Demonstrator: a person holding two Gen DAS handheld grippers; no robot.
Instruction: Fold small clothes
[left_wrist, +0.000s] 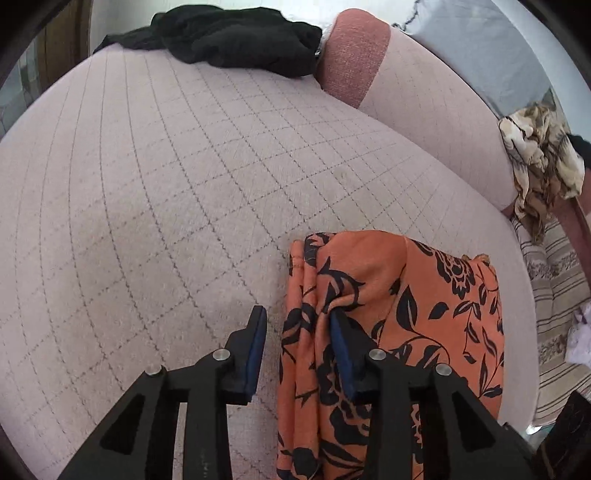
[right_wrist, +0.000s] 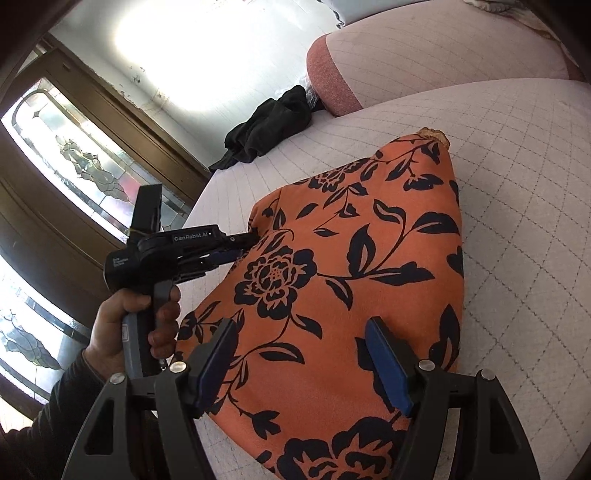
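An orange cloth with black flowers (left_wrist: 399, 295) lies folded on the pale quilted cushion (left_wrist: 147, 184). My left gripper (left_wrist: 298, 321) stands at the cloth's bunched left edge. Its right finger presses into the folds, while its left pad stands a little clear of them over the bare cushion. The right wrist view shows the same cloth (right_wrist: 351, 258) spread wide, with the left gripper (right_wrist: 243, 245) at its far left corner and a hand (right_wrist: 122, 325) on its handle. My right gripper (right_wrist: 303, 332) hangs open above the cloth's near part, nothing pinched between its blue pads.
A black garment (left_wrist: 236, 40) lies crumpled at the cushion's far end beside a pink-red bolster (left_wrist: 351, 55). A beige patterned cloth (left_wrist: 543, 166) hangs at the right over striped fabric (left_wrist: 554, 295). A wooden door with patterned glass (right_wrist: 74, 155) stands beyond the cushion's edge.
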